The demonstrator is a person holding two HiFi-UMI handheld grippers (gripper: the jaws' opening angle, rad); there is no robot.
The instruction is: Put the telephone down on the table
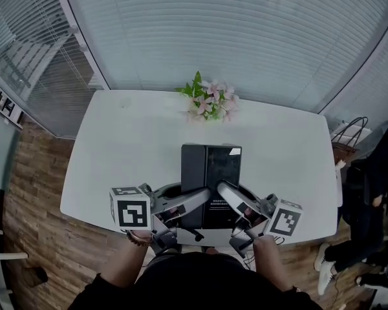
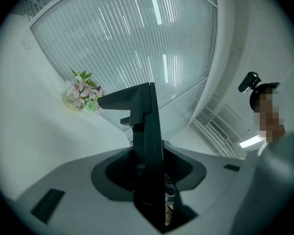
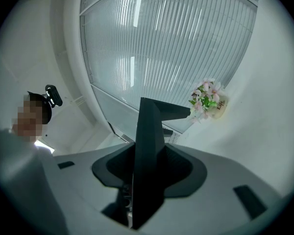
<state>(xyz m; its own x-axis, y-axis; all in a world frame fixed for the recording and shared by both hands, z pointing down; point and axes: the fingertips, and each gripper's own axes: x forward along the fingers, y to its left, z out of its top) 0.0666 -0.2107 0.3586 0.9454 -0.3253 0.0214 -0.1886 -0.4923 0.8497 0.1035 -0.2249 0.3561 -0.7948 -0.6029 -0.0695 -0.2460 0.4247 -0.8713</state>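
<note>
Telephone (image 1: 211,173) caught from both sides, black and boxy, over the near part of the white table (image 1: 116,160)! Left gripper (image 1: 197,197) is clamped on its left edge and right gripper (image 1: 227,194) on its right, with a dark slab filling the gap between each pair of jaws. Hard to say from up here whether its base touches the table. Flowers (image 1: 210,102) sit at the far edge, well apart from the telephone
</note>
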